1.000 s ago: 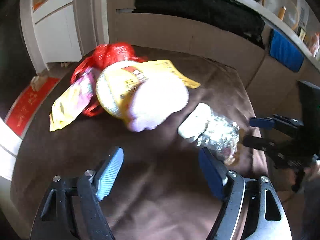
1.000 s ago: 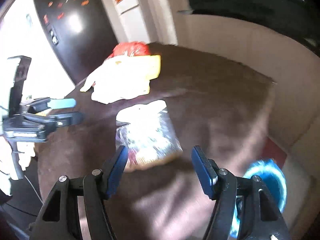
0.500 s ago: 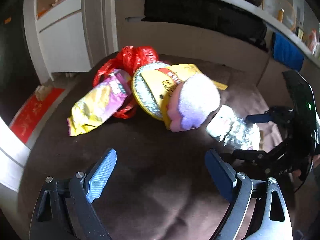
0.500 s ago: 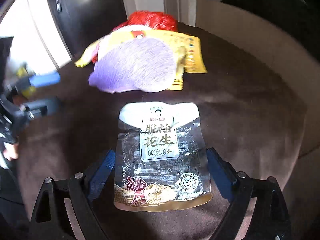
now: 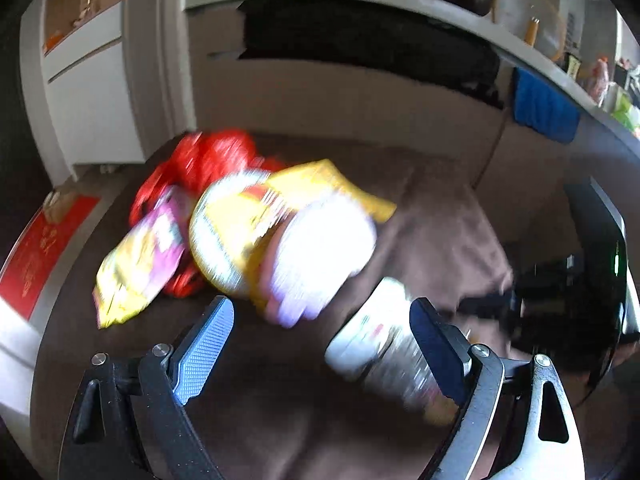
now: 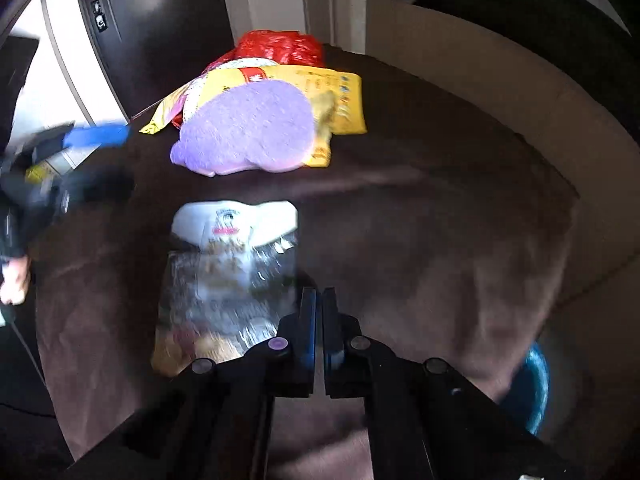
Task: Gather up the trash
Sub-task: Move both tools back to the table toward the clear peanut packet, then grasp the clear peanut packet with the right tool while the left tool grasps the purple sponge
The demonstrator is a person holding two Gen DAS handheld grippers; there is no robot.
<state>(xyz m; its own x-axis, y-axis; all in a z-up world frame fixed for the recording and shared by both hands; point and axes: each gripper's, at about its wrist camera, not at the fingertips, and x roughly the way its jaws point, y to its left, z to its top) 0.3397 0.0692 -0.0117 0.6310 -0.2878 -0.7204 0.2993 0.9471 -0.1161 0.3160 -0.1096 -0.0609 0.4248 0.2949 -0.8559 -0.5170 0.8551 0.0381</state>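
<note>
A clear and white peanut wrapper [image 6: 228, 272] lies on the brown sofa cushion [image 6: 440, 248]. My right gripper [image 6: 319, 300] is shut at the wrapper's right edge; whether it pinches the wrapper I cannot tell. Beyond lies a pile of trash: a purple pad [image 6: 248, 128], a yellow packet [image 6: 340, 100], a red bag [image 6: 280, 46]. In the left wrist view my left gripper [image 5: 320, 332] is open and empty above the cushion, with the wrapper [image 5: 384, 352] by its right finger and the pile [image 5: 256, 240] ahead. The view is blurred.
A blue bin [image 6: 528, 384] stands on the floor right of the cushion. A sofa back [image 5: 340, 96] rises behind the pile. A red mat [image 5: 36, 252] lies on the floor at left. White cabinets [image 5: 92, 80] stand behind.
My right gripper has shut and shifted to the wrapper's right edge. My left gripper has moved nearer the wrapper and the pile, still open.
</note>
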